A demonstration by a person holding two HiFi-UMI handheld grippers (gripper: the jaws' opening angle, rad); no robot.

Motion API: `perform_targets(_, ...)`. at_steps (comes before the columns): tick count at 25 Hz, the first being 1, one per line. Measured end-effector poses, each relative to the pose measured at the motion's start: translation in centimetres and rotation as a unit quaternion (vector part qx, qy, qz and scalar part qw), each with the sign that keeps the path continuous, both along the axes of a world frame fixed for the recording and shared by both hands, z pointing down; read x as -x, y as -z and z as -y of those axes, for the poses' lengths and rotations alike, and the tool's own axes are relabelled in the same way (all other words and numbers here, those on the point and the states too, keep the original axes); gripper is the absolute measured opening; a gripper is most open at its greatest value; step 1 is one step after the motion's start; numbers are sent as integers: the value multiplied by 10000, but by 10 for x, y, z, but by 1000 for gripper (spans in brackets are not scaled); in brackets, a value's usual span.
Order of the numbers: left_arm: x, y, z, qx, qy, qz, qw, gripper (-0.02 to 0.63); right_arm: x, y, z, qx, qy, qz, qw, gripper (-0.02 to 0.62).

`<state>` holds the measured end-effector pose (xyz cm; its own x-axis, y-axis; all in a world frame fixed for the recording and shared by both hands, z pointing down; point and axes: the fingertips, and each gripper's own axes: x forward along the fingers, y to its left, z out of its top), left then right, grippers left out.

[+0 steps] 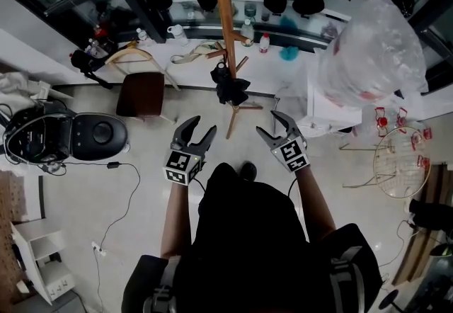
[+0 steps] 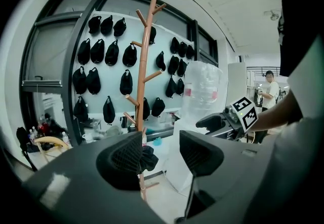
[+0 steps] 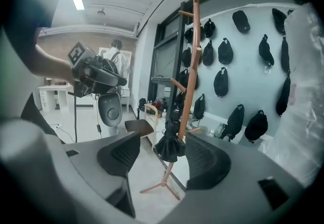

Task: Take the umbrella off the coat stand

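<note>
Two hand-held grippers are held in front of the coat stand (image 1: pixel 225 21), neither touching it; the left gripper (image 1: pixel 203 127) is to the left of the stand's base in the head view, and the right gripper (image 1: pixel 269 124) is to the right of it; both are well apart from the pole.

Left gripper (image 2: pixel 161 154): jaws apart, nothing between the pads; its own view shows the coat stand (image 2: pixel 143 66) beyond the gap, close to the left pad.

Right gripper (image 3: pixel 162 156): jaws apart, nothing gripped; its own view shows the coat stand (image 3: pixel 191 66) beyond the gap, close to the right pad.

Umbrella (image 1: pixel 229 85): black, folded, hanging on the lower part of the coat stand against the wooden pole, above the spread feet; the umbrella (image 2: pixel 148 158) shows just beside the left pad's edge in the left gripper view, at a distance behind it; the umbrella (image 3: pixel 171 144) shows in the gap in the right gripper view, also at a distance; neither gripper touches it.

Surroundings, relative to the coat stand: a brown chair (image 1: pixel 140 94) on the floor to the left; a large clear plastic bag (image 1: pixel 371 49) to the right; rows of black bags (image 2: pixel 93 81) on the wall behind; a long ledge (image 1: pixel 297 67) with bottles at the base of that wall.
</note>
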<state>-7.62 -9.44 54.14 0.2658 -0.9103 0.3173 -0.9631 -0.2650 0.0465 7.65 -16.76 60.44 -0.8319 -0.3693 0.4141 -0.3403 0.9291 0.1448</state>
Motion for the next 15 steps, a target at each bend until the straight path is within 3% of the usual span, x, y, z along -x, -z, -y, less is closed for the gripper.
perform_targets(8,12,-4,2,70,141,-66,9999,229,18,-2,-5,23,197,-20,9998,280)
perform_targets(15,21,-4,22,38,35,-87,9999,229,18,1,11,6,13,-44,10000,280)
